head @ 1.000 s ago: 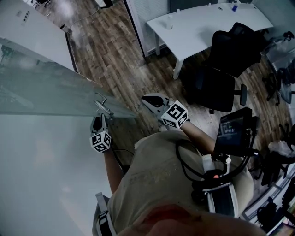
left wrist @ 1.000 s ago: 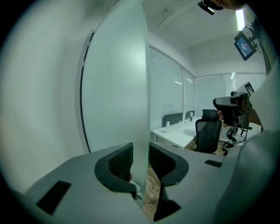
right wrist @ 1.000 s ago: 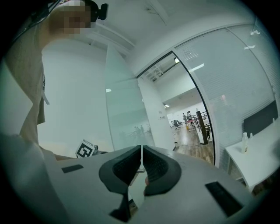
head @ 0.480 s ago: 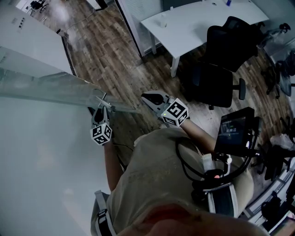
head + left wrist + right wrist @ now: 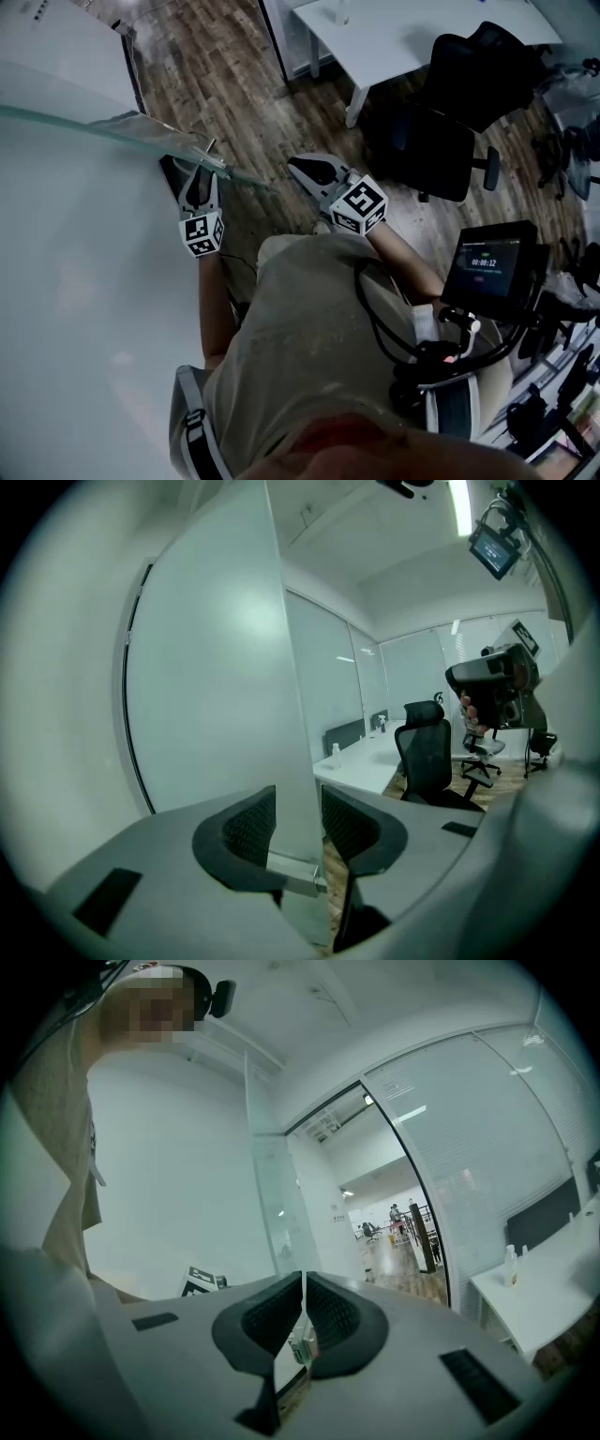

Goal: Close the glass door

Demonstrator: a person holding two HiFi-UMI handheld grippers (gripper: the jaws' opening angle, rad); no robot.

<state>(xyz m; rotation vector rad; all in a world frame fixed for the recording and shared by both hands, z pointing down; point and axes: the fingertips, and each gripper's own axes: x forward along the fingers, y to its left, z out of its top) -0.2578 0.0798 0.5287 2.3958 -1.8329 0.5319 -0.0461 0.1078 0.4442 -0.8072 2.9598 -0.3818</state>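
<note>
**Left gripper.** You are holding the left gripper at the free edge of the glass door. In the left gripper view the left gripper is straddling the upright edge of the glass door. Its jaws have just been opening. They are now standing moderately apart with the pane between them, and the pads are not visibly pressing on the glass. A small metal fitting is sitting on the door edge, low down between the jaws.

**Right gripper.** You are carrying the right gripper beside the left one, apart from it and off the door. In the right gripper view the right gripper is showing its jaws fully together with nothing between them.

**Door.** In the head view the door's top edge is running across the upper left, from the left border to just above the left gripper. In the right gripper view the glass door is standing well clear of the dark door frame, and a lit corridor is showing in the opening between them.

**Surroundings.** The wooden floor is lying beyond the door. A white desk and a black office chair are standing to your right. A small screen is glowing near your right elbow.
</note>
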